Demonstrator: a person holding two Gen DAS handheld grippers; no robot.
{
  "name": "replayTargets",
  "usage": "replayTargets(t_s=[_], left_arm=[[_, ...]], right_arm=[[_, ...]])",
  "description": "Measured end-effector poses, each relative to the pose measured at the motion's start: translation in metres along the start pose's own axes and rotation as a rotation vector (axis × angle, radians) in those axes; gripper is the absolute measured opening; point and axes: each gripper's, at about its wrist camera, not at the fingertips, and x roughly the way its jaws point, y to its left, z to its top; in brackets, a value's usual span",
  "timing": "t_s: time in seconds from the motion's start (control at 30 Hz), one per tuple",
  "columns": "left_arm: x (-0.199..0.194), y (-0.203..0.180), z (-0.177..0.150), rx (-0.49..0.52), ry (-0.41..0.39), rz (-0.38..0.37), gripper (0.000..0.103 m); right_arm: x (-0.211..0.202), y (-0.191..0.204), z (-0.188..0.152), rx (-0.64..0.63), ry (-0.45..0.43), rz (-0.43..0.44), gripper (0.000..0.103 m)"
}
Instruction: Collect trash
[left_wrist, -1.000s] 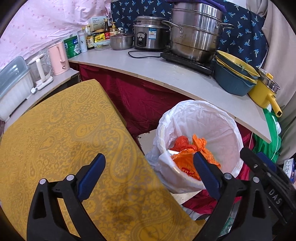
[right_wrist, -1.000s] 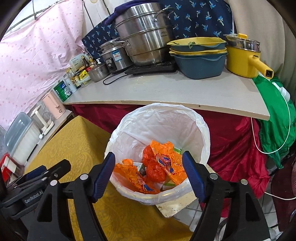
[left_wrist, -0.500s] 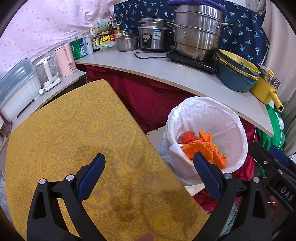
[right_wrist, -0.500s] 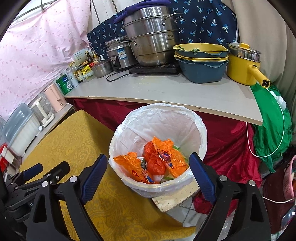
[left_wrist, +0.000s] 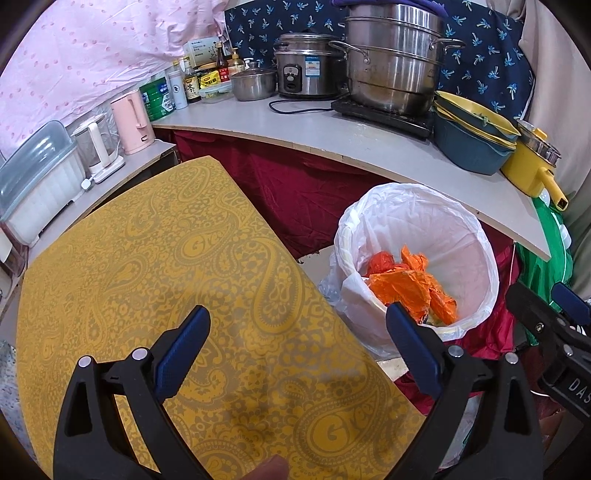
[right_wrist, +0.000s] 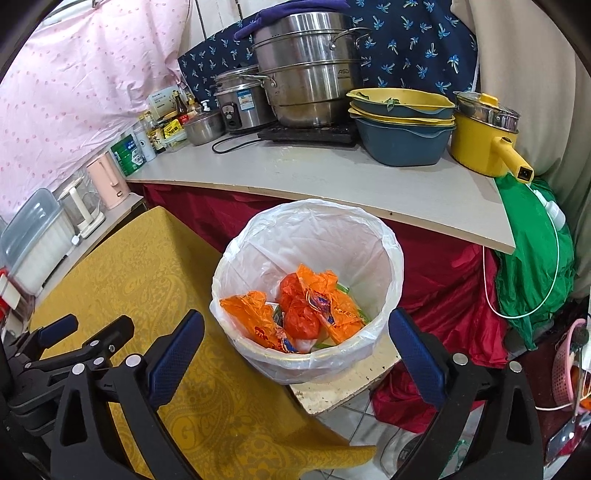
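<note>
A bin lined with a white bag (right_wrist: 369, 229) (left_wrist: 476, 236) stands beside the yellow patterned table (left_wrist: 147, 266) (right_wrist: 122, 280). Crumpled orange wrappers (right_wrist: 306, 306) (left_wrist: 406, 284) lie inside it. My right gripper (right_wrist: 295, 339) hangs just over the bin's near rim, its blue-padded jaws opening wide with nothing between them. My left gripper (left_wrist: 297, 334) stands open over the table's right edge, empty, and its black frame (right_wrist: 74, 350) shows at the lower left of the right wrist view. The right gripper's frame (left_wrist: 546, 332) shows at the right edge of the left wrist view.
A white counter (right_wrist: 332, 173) behind the bin carries steel pots (right_wrist: 306, 85), stacked blue and yellow basins (right_wrist: 402, 125), a yellow pot (right_wrist: 484, 144) and bottles. Red cloth (right_wrist: 443, 280) hangs below it. A green bag (right_wrist: 532, 243) sits right. Kettles (left_wrist: 129, 122) stand left.
The right gripper's jaws have spread wider. Both cameras have drawn back a little from the bin, so more of the yellow table shows. The wrappers lie still in the bin.
</note>
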Motion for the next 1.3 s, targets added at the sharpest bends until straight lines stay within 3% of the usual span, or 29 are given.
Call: replayTargets(t_s=[0.67, 1.3], left_arm=[[0.002, -0.008, -0.008, 0.007, 0.032, 0.009, 0.092], [0.003, -0.018, -0.013, 0.013, 0.008, 0.041, 0.092]], right_arm=[[-0.002, 0.001, -0.011, -0.026, 0.006, -0.007, 0.096], [0.007, -0.008, -0.019, -0.010, 0.026, -0.012, 0.096]])
